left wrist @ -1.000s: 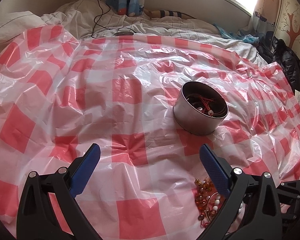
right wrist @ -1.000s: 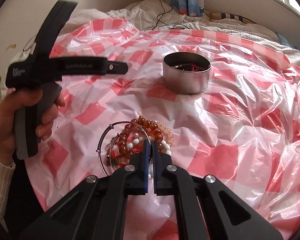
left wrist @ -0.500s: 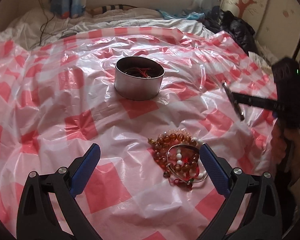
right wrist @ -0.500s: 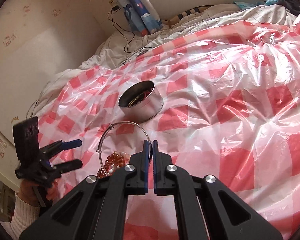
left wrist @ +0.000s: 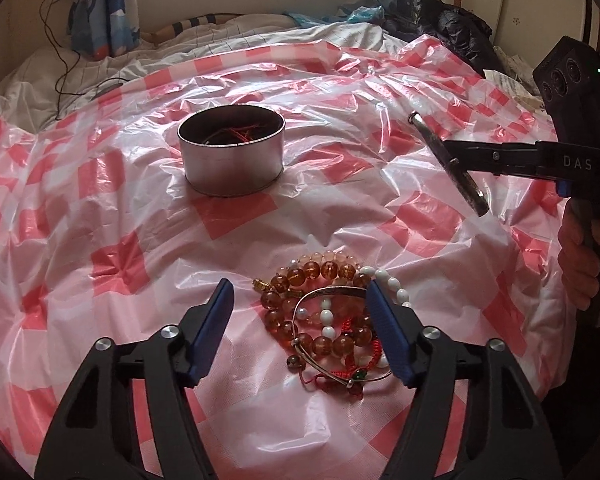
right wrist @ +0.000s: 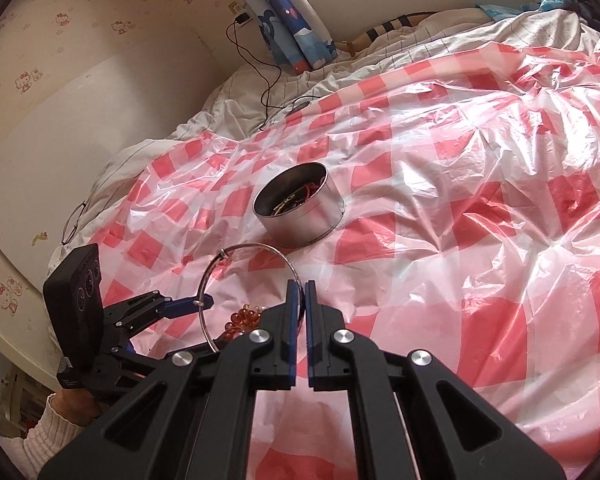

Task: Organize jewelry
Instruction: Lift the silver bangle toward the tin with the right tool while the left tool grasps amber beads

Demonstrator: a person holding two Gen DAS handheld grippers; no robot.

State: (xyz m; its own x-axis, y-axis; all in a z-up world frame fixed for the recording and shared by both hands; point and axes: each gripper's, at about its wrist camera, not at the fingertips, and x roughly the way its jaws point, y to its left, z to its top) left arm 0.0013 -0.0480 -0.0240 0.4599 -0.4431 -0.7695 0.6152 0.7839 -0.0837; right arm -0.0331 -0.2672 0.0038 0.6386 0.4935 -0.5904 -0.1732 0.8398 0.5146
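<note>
A round metal tin (left wrist: 232,152) with jewelry inside stands on the red-checked plastic sheet (left wrist: 100,208); it also shows in the right wrist view (right wrist: 300,210). A pile of amber, white and red bead bracelets (left wrist: 328,320) lies near me. My left gripper (left wrist: 304,332) is open, its jaws on either side of the pile. My right gripper (right wrist: 299,300) is shut on a silver wire bangle (right wrist: 220,276) and holds it above the sheet; the bangle appears edge-on in the left wrist view (left wrist: 448,164).
White bedding (left wrist: 220,36) and a black cable (left wrist: 64,68) lie beyond the sheet. Dark clothes (left wrist: 456,28) sit at the far right. A wall (right wrist: 80,80) runs along the left of the bed.
My right gripper has lifted the silver bangle off the pile and raised it. My left gripper has swung over to the bead pile, which now lies between its jaws.
</note>
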